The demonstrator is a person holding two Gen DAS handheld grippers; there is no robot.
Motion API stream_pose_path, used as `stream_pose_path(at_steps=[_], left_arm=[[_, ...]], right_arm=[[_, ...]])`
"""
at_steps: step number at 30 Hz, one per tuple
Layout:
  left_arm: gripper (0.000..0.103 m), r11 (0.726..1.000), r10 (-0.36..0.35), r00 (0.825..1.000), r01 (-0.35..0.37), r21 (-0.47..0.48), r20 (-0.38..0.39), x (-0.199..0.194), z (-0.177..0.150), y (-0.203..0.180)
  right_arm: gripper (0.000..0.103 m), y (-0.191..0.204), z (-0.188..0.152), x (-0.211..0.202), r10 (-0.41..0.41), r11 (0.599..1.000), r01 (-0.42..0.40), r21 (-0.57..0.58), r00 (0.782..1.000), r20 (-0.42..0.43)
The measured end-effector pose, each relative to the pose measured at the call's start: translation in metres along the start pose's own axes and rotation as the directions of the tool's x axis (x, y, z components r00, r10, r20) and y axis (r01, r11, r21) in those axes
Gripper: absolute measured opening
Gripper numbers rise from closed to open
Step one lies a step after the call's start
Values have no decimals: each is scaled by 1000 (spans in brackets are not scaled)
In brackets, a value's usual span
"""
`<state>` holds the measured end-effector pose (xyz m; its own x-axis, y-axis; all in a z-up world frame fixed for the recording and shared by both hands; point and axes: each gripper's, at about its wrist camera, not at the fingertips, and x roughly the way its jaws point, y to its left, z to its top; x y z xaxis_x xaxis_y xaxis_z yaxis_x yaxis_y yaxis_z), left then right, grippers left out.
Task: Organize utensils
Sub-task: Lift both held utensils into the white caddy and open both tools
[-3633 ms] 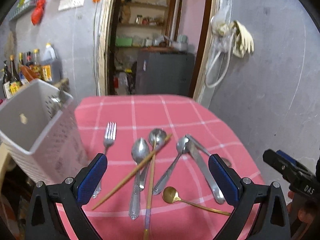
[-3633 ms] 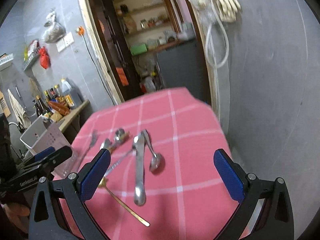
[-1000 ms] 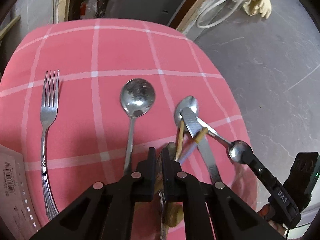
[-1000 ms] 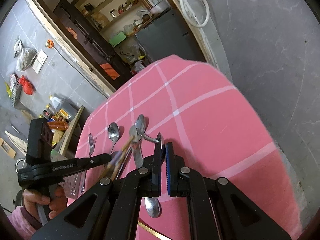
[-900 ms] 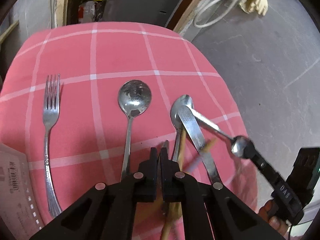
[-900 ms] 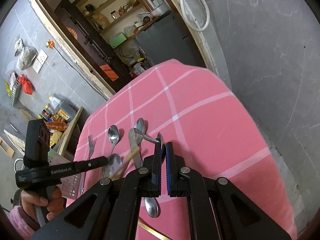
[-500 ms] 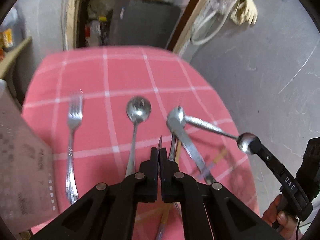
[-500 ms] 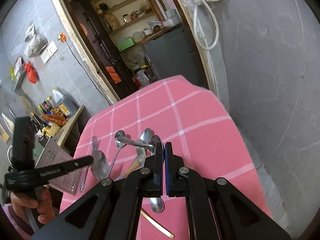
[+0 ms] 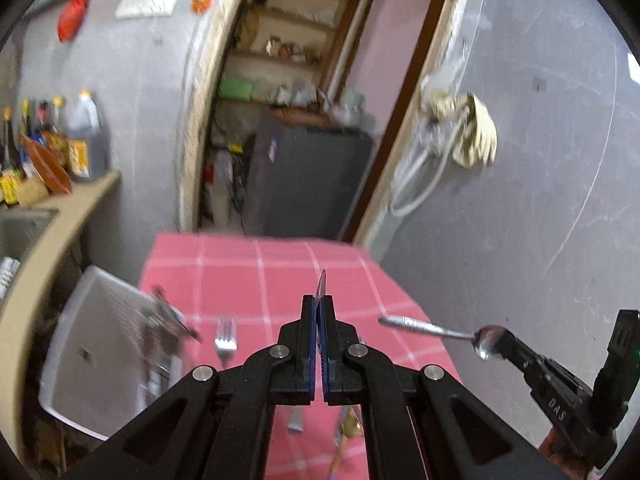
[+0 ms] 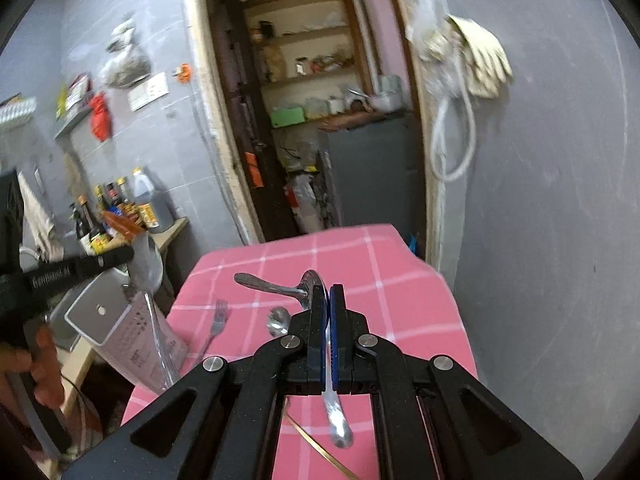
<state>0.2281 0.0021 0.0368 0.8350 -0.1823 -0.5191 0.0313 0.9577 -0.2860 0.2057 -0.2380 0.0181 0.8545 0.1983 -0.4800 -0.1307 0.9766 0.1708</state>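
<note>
While both utensils hang lifted, left gripper pinches a large spoon, right gripper a small spoon; carry underway, next lower into white basket.

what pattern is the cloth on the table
Pink-red with a grid of thin white lines, on the tablecloth; clearest in the right wrist view.

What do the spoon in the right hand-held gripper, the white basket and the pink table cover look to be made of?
The small spoon looks like polished steel: silver, with bright glints. The white basket seems to be matte plastic, its wall pierced with rows of small holes. The pink checked cloth is probably woven fabric, since it drapes softly over the table edge, though a plastic-coated sheet cannot be ruled out.
</note>
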Motion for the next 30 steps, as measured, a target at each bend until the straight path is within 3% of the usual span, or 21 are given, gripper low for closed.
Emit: stream_pose_path(at_steps=[8, 16, 20, 26, 30], left_arm=[[2, 997, 80, 983, -83, 10, 168, -64, 39, 31], [2, 975, 214, 946, -222, 5, 244, -101, 47, 73], [2, 959, 273, 923, -283, -4, 270, -104, 42, 88], [2, 941, 319, 904, -337, 13, 285, -92, 38, 100], [2, 933, 334, 901, -357, 36, 278, -80, 31, 103]], right_arm=[[2, 65, 39, -20, 79, 987, -71, -147, 996, 47], [2, 136, 49, -12, 160, 941, -158, -298, 987, -19], [2, 164, 46, -7, 160, 906, -171, -387, 985, -62], [2, 194, 38, 5, 143, 857, -206, -472, 976, -166], [2, 206, 34, 17, 127, 840, -220, -497, 969, -213]])
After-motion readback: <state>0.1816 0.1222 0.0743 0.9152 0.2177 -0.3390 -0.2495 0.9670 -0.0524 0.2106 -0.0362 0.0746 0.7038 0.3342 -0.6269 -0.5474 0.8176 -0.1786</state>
